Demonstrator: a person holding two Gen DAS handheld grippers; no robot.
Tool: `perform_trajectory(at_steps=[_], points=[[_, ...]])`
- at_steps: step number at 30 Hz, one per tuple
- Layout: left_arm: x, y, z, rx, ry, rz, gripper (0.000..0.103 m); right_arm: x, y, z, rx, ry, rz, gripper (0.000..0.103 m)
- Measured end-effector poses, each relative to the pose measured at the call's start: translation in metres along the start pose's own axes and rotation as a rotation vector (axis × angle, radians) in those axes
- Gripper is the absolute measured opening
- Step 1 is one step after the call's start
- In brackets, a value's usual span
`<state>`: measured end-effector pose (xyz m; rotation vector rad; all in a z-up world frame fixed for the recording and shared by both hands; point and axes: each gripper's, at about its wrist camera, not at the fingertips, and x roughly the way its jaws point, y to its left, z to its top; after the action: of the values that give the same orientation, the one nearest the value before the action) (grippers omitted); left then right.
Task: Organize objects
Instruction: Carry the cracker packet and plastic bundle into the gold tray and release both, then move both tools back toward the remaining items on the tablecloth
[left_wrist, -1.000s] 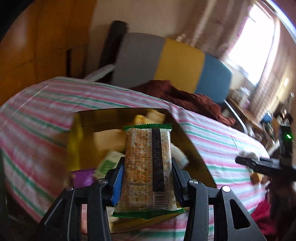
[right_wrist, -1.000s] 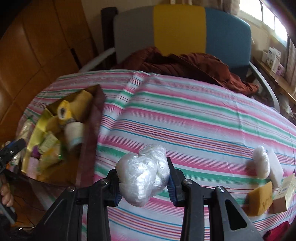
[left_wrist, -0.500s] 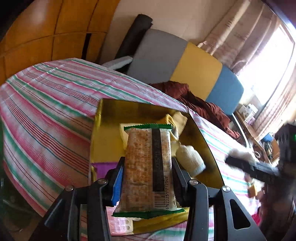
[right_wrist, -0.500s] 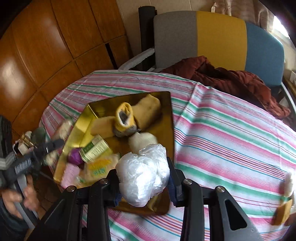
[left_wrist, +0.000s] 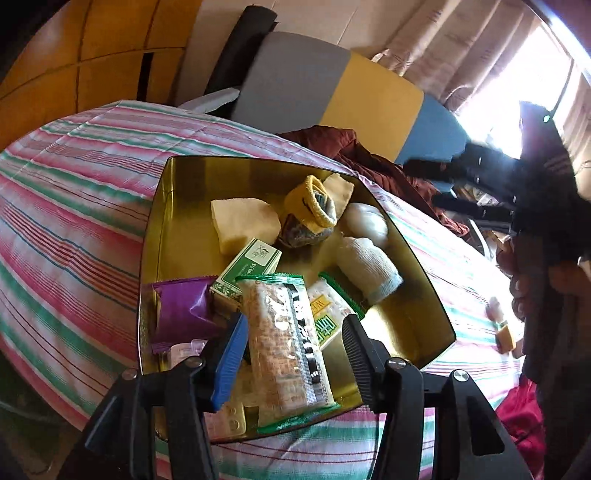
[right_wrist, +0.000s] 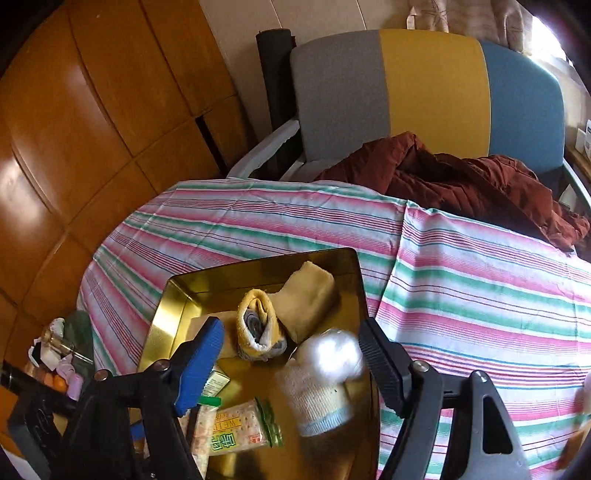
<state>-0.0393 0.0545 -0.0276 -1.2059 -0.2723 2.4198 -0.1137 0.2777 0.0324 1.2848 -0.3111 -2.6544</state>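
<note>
A gold tray on the striped tablecloth holds several items. My left gripper hangs over its near end with its jaws opening. A green-edged cracker packet lies tilted between them, and the right pad stands off it. Over the same tray, my right gripper has its jaws opening wide. A blurred white plastic bag ball sits loose between them, on a white sock with a blue cuff. The ball also shows at the tray's far right.
The tray also holds a rolled yellow sock, a pale yellow sponge, a green-and-white box, a purple packet and a second cracker packet. A chair with a brown garment stands behind the table. Small items lie at the right.
Both grippers came over the tray. The right jaws spread and the plastic ball left them. The left jaws widened and the cracker packet tipped and slid lower.
</note>
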Motion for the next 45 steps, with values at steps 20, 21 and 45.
perform_trajectory(at_steps=[20,21,45], points=[[-0.004,-0.019,-0.022,0.016,0.041,-0.037,0.057,-0.03,-0.001,-0.086,0.001,0.06,-0.097,0.081],[0.0,-0.021,-0.022,0.024,0.047,-0.039,0.059,-0.032,-0.002,-0.088,0.001,0.06,-0.096,0.081],[-0.04,-0.031,-0.01,0.127,-0.153,0.241,0.077,-0.043,0.017,-0.113,-0.1,0.006,-0.196,0.086]])
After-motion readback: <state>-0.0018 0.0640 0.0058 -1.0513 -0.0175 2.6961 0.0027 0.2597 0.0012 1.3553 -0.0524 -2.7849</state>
